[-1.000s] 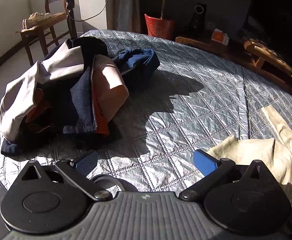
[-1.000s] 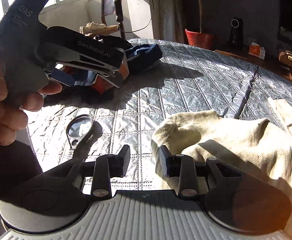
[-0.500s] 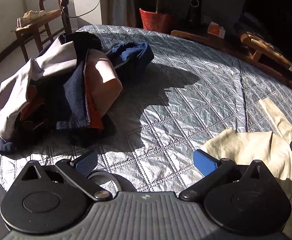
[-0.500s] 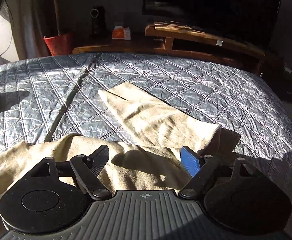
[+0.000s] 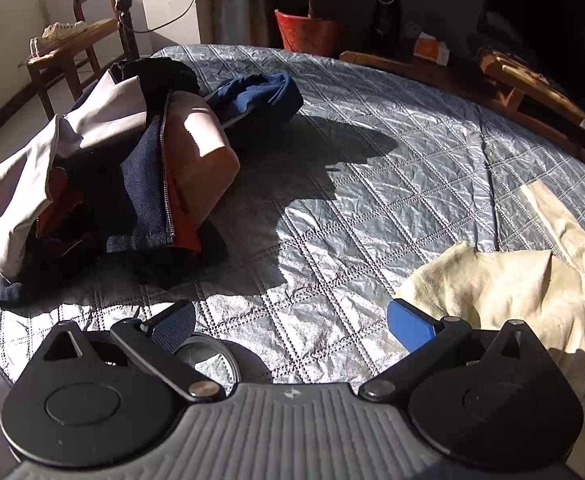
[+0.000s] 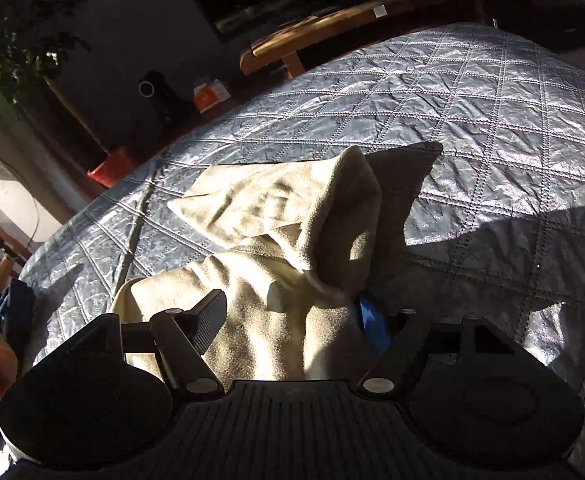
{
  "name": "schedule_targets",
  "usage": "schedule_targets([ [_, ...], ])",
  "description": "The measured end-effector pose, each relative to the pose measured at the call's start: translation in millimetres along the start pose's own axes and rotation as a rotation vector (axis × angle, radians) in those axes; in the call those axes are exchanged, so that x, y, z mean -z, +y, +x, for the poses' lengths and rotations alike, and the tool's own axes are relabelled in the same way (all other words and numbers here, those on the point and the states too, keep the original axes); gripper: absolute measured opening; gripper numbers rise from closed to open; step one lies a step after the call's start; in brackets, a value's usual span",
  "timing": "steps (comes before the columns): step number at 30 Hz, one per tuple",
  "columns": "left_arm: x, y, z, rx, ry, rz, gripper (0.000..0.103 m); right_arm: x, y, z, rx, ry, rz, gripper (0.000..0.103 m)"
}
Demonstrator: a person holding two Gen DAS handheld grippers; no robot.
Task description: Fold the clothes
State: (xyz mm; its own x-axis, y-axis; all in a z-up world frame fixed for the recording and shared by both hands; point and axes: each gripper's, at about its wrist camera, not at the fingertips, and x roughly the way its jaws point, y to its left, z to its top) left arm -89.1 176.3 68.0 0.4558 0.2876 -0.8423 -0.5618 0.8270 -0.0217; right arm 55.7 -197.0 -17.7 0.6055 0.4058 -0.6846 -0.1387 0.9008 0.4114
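A cream garment (image 5: 524, 288) lies crumpled on the silver quilted cover (image 5: 372, 184) at the right. My left gripper (image 5: 290, 320) is open and empty, low over the cover, with the garment's edge just beyond its right finger. In the right wrist view the cream garment (image 6: 292, 216) bunches up between my right gripper's (image 6: 292, 316) open fingers, draped over the blue right pad. The jaws stand wide apart with cloth between them. A pile of unfolded clothes (image 5: 132, 160), beige, navy and orange, sits at the far left.
A round magnifying glass (image 5: 208, 364) lies on the cover under my left gripper's left finger. A wooden chair with shoes (image 5: 64, 44) stands beyond the pile. A red pot (image 5: 304, 32) and a wooden bench (image 5: 532, 84) stand behind the bed.
My right gripper swung from the left side over to the cream garment and tilted; cloth now rises between its jaws. My left gripper stayed open and barely moved.
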Motion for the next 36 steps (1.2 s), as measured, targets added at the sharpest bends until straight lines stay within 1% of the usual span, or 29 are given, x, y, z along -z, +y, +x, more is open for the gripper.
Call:
schedule_targets([
  [1, 0.0, -0.8, 0.0, 0.001, 0.0, 0.001, 0.102, 1.1, 7.7, 2.7, 0.018, 0.014, -0.038, 0.044],
  [2, 0.3, -1.9, 0.0, 0.001, -0.002, 0.004, 0.102, 1.2, 9.6, 4.8, 0.016, 0.021, -0.025, 0.015],
  [3, 0.7, -3.3, 0.3, 0.0, -0.002, 0.008, 0.102, 0.9, 5.7, 5.2, -0.025, 0.02, 0.033, 0.01],
  [4, 1.2, -4.6, 0.5, -0.002, -0.003, 0.012, 0.102, 0.9, 1.5, 4.2, -0.066, 0.009, 0.094, 0.01],
  [6, 1.7, -7.2, 2.1, 0.001, 0.003, 0.017, 0.102, 1.4, -7.4, -2.6, -0.143, -0.039, 0.221, 0.01],
  [8, 2.1, -9.2, 3.1, 0.003, 0.007, 0.021, 0.102, -1.1, -17.6, -15.0, -0.206, -0.09, 0.347, 0.01],
  [9, 2.1, -10.1, 2.7, 0.005, 0.007, 0.022, 0.102, -3.6, -21.0, -23.1, -0.227, -0.118, 0.388, 0.01],
  [12, 2.3, -12.6, 0.8, 0.013, 0.002, 0.031, 0.102, -19.0, -19.8, -57.5, -0.237, -0.211, 0.387, 0.01],
  [14, 2.8, -13.9, -0.3, 0.019, 0.0, 0.036, 0.102, -34.3, -16.5, -89.0, -0.238, -0.297, 0.364, 0.01],
  [15, 2.6, -14.5, -0.5, 0.02, 0.0, 0.037, 0.102, -43.6, -11.9, -105.5, -0.235, -0.345, 0.334, 0.01],
  [17, 2.6, -14.2, -0.8, 0.023, 0.001, 0.035, 0.102, -65.2, 6.9, -136.9, -0.225, -0.437, 0.217, 0.01],
  [19, 2.8, -13.7, -1.3, 0.027, 0.002, 0.033, 0.102, -84.6, 33.4, -160.1, -0.23, -0.506, 0.089, 0.01],
  [21, 2.9, -13.4, -2.6, 0.028, -0.002, 0.032, 0.102, -100.9, 69.3, -175.3, -0.242, -0.562, -0.064, 0.01],
  [22, 2.3, -13.0, -3.4, 0.029, -0.005, 0.03, 0.102, -104.0, 91.5, -174.8, -0.239, -0.568, -0.144, 0.01],
  [24, 1.1, -12.2, -5.0, 0.03, -0.011, 0.027, 0.102, -99.0, 130.2, -164.0, -0.226, -0.54, -0.245, 0.011],
  [25, 0.5, -11.7, -5.8, 0.031, -0.014, 0.025, 0.102, -91.5, 148.6, -153.0, -0.226, -0.493, -0.282, 0.014],
  [26, -0.3, -11.2, -6.3, 0.028, -0.018, 0.024, 0.102, -76.2, 165.5, -133.8, -0.236, -0.399, -0.297, 0.017],
  [27, -1.1, -10.7, -6.7, 0.024, -0.022, 0.023, 0.102, -61.0, 182.4, -114.6, -0.245, -0.305, -0.312, 0.026],
  [28, -1.8, -10.1, -7.2, 0.021, -0.026, 0.022, 0.102, -44.1, 195.6, -95.8, -0.255, -0.205, -0.318, 0.042],
  [29, -2.2, -9.3, -7.6, 0.016, -0.032, 0.021, 0.102, -24.8, 203.2, -77.8, -0.266, -0.097, -0.311, 0.045],
  [30, -2.6, -8.4, -7.9, 0.01, -0.037, 0.02, 0.102, -5.4, 209.0, -64.2, -0.278, -0.013, -0.305, 0.042],
  [31, -3.0, -7.6, -8.3, 0.005, -0.043, 0.019, 0.102, 14.0, 211.8, -57.4, -0.29, 0.034, -0.299, 0.038],
  [32, -3.3, -5.6, -7.8, 0.002, -0.04, 0.016, 0.102, 33.3, 214.7, -50.6, -0.303, 0.08, -0.293, 0.038],
  [33, -3.6, -3.5, -7.2, -0.001, -0.037, 0.013, 0.102, 48.9, 216.8, -49.5, -0.31, 0.1, -0.308, 0.038],
  [35, -4.3, 0.7, -6.2, -0.007, -0.032, 0.006, 0.102, 67.1, 216.1, -65.1, -0.293, 0.052, -0.412, 0.045],
  [36, -5.3, 3.8, -6.9, 0.002, -0.03, -0.006, 0.102, 71.4, 210.1, -73.4, -0.257, 0.021, -0.474, 0.061],
])
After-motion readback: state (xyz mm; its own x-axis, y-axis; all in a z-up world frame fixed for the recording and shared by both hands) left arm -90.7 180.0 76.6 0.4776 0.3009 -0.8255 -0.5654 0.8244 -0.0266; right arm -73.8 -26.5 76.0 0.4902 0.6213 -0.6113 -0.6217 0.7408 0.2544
